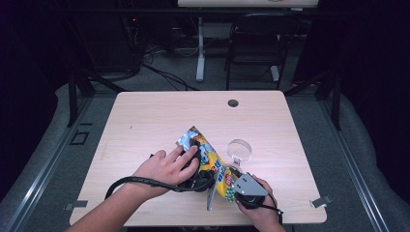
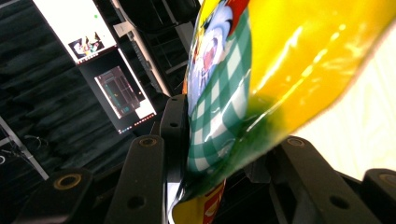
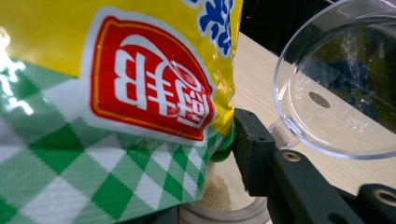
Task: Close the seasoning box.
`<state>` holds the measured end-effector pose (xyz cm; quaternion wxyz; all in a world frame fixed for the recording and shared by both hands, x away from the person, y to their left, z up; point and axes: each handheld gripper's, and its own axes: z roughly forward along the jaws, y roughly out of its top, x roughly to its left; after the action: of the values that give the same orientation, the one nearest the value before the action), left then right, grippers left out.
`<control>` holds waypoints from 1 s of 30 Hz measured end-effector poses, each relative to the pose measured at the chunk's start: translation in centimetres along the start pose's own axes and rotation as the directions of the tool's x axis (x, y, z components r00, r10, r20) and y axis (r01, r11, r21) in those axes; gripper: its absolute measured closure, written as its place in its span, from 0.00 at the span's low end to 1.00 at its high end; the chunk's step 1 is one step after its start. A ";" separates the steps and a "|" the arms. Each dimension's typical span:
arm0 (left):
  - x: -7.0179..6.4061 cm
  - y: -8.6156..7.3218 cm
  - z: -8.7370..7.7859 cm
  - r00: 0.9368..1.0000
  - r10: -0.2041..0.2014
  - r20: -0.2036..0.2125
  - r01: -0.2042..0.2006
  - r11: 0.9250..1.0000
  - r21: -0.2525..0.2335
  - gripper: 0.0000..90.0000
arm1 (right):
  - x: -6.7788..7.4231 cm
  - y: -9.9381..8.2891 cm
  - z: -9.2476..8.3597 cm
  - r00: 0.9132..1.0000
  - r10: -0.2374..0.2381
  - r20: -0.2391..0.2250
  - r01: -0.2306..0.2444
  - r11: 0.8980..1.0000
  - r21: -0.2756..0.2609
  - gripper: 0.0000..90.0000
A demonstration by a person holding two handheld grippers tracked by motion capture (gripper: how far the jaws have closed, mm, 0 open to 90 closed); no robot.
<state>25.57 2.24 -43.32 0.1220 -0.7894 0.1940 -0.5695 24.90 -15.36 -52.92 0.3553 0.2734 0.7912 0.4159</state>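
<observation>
Here, both grippers close on 1 yellow bag that lies tilted over the near middle of the table.

The left gripper, under the person's left hand, comes in from the left and holds the bag's upper part. In the left gripper view its 2 black jaws stand about half open, with the bag's green-checked and yellow foil wedged between them — the left jaw lies right against the foil, and the right jaw meets it from below.

The right gripper, in the right hand at the near edge, holds the bag's lower end. In the right gripper view the bag's red label and green checks cover the left jaw; the right jaw's pad sits against the bag's edge.

A clear lid stands open just right of the bag — hinged to a jar below the bag's lower end, with pale grains inside.
</observation>
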 end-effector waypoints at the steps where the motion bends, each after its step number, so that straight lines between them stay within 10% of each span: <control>1: 0.0 0.0 0.0 1.000 0.000 -0.001 0.000 1.000 0.000 0.74 | 0.0 0.0 0.0 1.000 0.004 -0.003 -0.004 1.000 -0.003 0.79; 30: 0.0 0.2 -0.2 1.000 0.019 -0.013 -0.019 1.000 0.005 0.75 | 0.0 0.0 0.0 1.000 -0.002 0.001 0.002 1.000 0.000 0.79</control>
<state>25.36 2.08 -43.30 0.1280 -0.7834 0.2008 -0.5740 24.87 -15.35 -52.89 0.3559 0.2727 0.7914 0.4155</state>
